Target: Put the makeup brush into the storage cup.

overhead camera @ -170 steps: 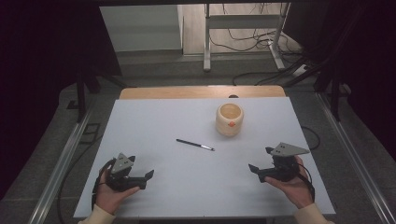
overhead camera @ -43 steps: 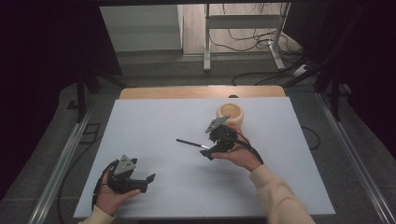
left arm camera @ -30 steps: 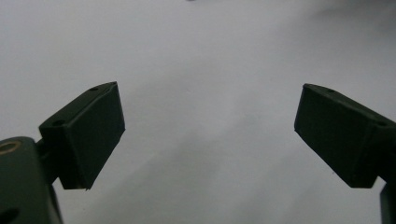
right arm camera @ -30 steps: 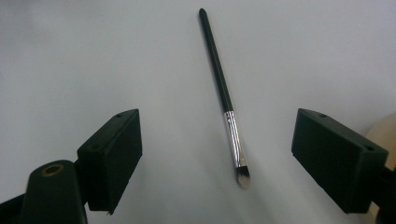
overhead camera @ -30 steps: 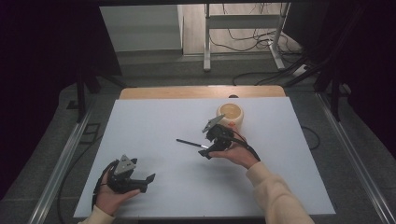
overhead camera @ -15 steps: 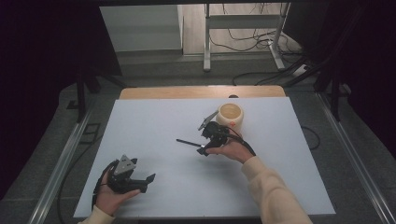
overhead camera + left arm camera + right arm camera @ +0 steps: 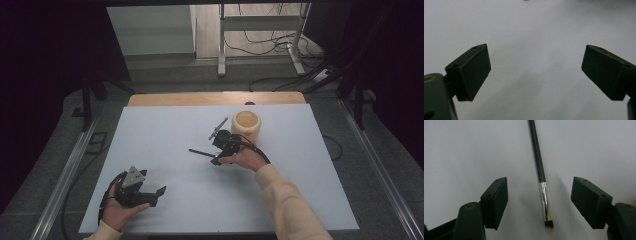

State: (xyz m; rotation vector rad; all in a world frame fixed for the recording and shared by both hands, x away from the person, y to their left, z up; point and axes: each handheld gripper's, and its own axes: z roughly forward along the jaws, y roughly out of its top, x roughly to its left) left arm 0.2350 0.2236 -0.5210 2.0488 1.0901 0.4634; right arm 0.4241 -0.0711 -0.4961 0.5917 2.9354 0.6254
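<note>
Lying flat, the brush [image 7: 541, 180] points bristles-first between the closing, not yet touching right claw [image 7: 539, 202].

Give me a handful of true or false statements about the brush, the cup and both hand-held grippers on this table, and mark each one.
1. The brush lies between the jaws of the right hand-held gripper. True; the jaws have just been closing, but the pads do not press on it yet.
2. The brush stands inside the cup. False: it lies flat on the white table, beside the cup.
3. The left hand-held gripper holds the cup. False: its jaws are open over bare table, near the front edge.
4. The brush has a black handle and a silver ferrule. True.
5. The cup lies tipped on its side. False: it stands upright, with its opening facing up.
</note>
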